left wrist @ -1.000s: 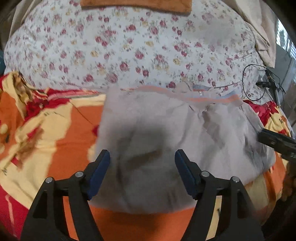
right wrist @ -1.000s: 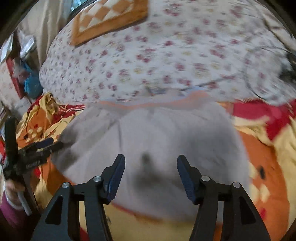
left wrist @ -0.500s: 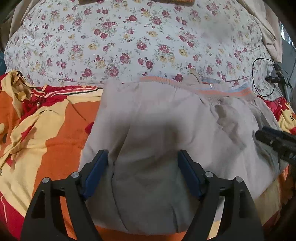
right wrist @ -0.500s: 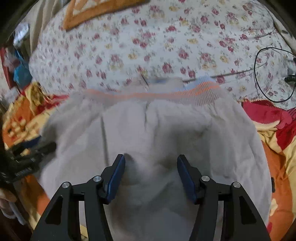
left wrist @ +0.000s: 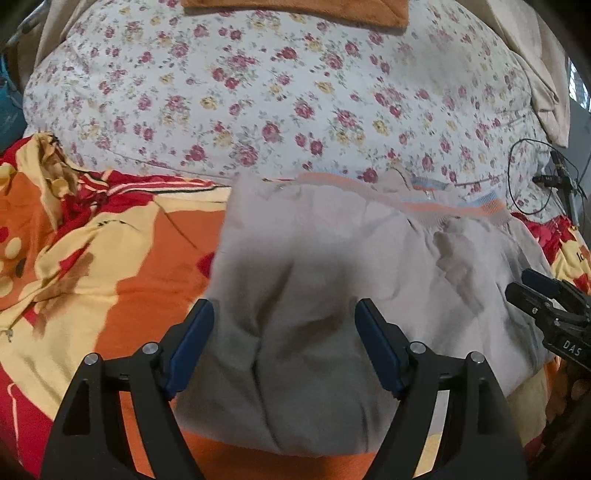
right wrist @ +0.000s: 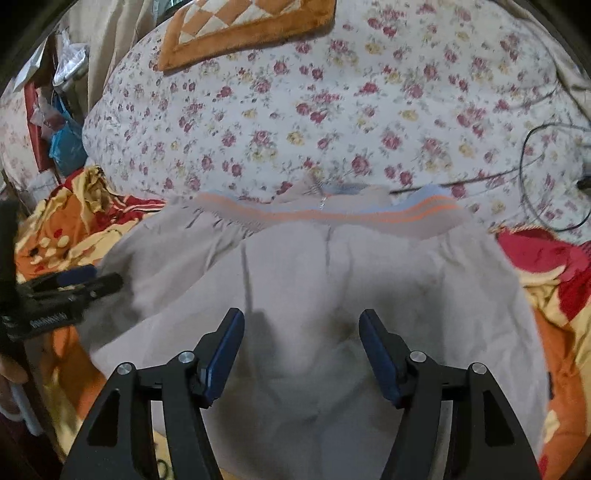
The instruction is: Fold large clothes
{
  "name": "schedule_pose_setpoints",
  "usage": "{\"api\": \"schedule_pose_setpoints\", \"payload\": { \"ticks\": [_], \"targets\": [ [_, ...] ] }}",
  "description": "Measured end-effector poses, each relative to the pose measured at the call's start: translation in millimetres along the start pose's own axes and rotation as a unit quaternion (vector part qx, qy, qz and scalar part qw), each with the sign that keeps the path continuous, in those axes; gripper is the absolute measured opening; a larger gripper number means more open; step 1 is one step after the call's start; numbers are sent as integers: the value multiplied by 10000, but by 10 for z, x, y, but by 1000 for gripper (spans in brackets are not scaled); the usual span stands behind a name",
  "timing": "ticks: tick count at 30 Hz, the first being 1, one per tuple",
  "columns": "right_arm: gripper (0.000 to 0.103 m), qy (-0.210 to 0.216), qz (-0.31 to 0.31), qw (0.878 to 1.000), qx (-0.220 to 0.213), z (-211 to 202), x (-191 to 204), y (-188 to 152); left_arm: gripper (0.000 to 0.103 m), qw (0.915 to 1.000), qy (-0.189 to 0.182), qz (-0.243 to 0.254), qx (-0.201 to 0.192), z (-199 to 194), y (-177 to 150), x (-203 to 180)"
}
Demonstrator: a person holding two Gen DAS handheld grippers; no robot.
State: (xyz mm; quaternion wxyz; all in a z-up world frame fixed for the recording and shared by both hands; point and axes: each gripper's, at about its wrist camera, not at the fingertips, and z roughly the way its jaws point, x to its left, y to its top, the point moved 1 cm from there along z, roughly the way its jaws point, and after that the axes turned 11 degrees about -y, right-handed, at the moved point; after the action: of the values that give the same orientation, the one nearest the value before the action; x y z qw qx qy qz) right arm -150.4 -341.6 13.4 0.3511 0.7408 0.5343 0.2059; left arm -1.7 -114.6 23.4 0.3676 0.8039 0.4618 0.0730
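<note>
Left hand-held gripper (left wrist: 284, 358) hung over the near left part of the grey garment (left wrist: 332, 280), blue pads (left wrist: 192, 343) spread wide, nothing between them, fabric lying below the gap. Right hand-held gripper (right wrist: 301, 354) likewise released, pads apart above the garment's middle; whether either touched the cloth could not be told. Garment lay spread and rumpled on the bed, resting on the orange, yellow and red blanket (left wrist: 122, 280), its ribbed band with orange and pale blue stripes (right wrist: 332, 216) at the far side, against the near edge of the floral white quilt (left wrist: 258, 103). Shallow creases ran from band toward the near hem. Each gripper appeared in the other's view: right one at the garment's right edge (left wrist: 550, 310), left one at its left edge (right wrist: 59, 291). Black cable (right wrist: 546, 177) looped on the quilt toward the bed's right side. Orange checked mat (right wrist: 240, 26) lay on the quilt's far part.
</note>
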Motion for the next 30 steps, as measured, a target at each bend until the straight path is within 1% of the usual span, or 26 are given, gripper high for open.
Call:
{"api": "schedule_pose_setpoints", "payload": {
  "ticks": [1,3,6,9,11,13,15,17,20,22,26,28,30],
  "targets": [
    [67,-85,-2,10000,-6,1,-12,-5,79,10000,23,-31,-18,-24,4,27],
    [67,-70,67,9999,32,20,-46,-13,79,9999,93,-117,1,-44,8,102],
    [66,34,215,9997,124,45,-86,-35,79,9992,327,-233,48,-23,9,215],
    [65,163,258,9993,202,35,-40,-49,79,9986,429,-311,25,-10,28,272],
    [59,299,305,9987,272,8,13,14,79,9985,427,-344,33,6,46,288],
    [56,329,181,9990,256,-28,90,88,79,9984,436,-371,17,15,52,297],
    [54,192,-128,9996,185,-36,222,179,79,9984,447,-349,46,25,43,298],
    [52,16,-380,9989,289,61,361,275,79,9983,463,-343,53,32,43,304],
    [44,-64,-383,9977,564,313,462,359,79,9984,453,-335,82,38,43,307],
    [42,-141,-358,9967,717,483,509,380,79,9984,452,-312,93,49,50,302],
    [42,-365,-352,9946,900,794,593,375,79,9986,438,-269,90,62,75,292],
    [42,-402,-414,9940,929,863,617,395,79,9987,411,-284,91,64,85,297],
    [42,-356,-383,9937,991,846,593,425,79,9987,382,-319,108,65,84,308]
  ]
}}
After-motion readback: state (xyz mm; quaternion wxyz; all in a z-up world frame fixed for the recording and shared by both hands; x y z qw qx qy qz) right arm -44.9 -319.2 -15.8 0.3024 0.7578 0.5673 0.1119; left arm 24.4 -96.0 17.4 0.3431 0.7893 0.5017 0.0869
